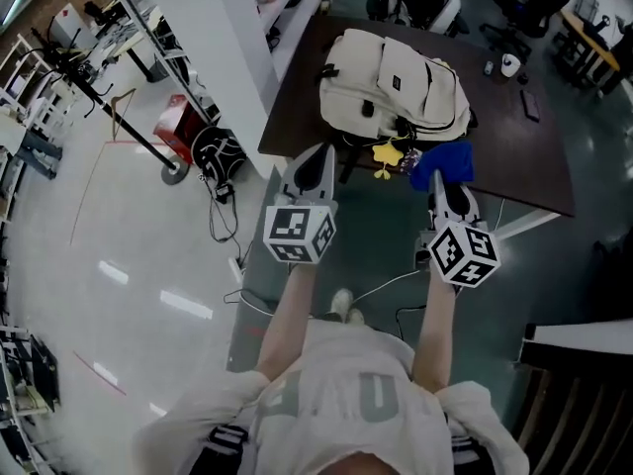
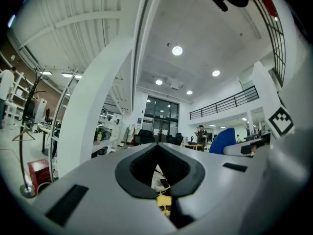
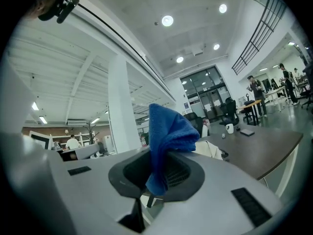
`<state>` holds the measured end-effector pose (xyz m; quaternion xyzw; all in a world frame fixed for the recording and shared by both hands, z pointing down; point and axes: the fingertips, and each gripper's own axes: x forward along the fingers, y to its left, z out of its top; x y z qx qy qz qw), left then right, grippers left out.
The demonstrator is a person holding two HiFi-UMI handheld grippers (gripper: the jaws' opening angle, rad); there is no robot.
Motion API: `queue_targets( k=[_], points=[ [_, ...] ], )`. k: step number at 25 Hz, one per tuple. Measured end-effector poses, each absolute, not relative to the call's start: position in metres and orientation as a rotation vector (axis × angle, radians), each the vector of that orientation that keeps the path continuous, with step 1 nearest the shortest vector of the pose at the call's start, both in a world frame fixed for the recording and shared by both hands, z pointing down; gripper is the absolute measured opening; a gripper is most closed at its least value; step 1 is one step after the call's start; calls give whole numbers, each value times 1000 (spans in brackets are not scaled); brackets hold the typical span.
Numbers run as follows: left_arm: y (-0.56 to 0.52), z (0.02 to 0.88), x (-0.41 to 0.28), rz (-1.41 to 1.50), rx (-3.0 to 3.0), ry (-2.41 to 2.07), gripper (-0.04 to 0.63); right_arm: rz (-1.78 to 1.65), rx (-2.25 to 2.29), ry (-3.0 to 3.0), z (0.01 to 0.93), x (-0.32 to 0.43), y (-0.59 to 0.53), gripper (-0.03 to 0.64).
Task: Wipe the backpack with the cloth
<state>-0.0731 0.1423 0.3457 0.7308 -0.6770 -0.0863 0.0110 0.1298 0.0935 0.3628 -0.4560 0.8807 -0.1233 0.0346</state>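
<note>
Left gripper [image 1: 316, 166]: jaws pressed together, nothing between them, at the near edge of the dark table [image 1: 534, 156]. Cream backpack [image 1: 396, 82]: lying on that table, yellow charm [image 1: 388, 153] at its near side. Right gripper [image 1: 442, 188]: jaws pinching the blue cloth [image 1: 442, 161], just beside the backpack.

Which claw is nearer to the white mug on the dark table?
Right. The right claw, shut on the blue cloth, is at the near edge of the table, diagonally from the white mug; the left claw sits farther left.
</note>
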Motion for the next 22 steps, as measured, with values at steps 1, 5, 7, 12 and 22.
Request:
queue_targets(
  k=[1,5,7,12,22],
  points=[
    [147,344,-69,-286,2281,-2103,-2,-376,-1404,2707,364,133,97,43],
    [155,338,-57,-267,2309,-2109,-2,-369,-1399,2705,363,139,106,43],
    [158,335,-52,-253,2324,-2109,-2,-367,-1391,2710,362,141,110,43],
    [164,334,-44,-229,2354,-2116,-2,-331,-1377,2740,362,139,122,43],
    [167,321,-43,-223,2357,-2117,-2,-325,-1348,2741,344,136,128,43]
  ],
)
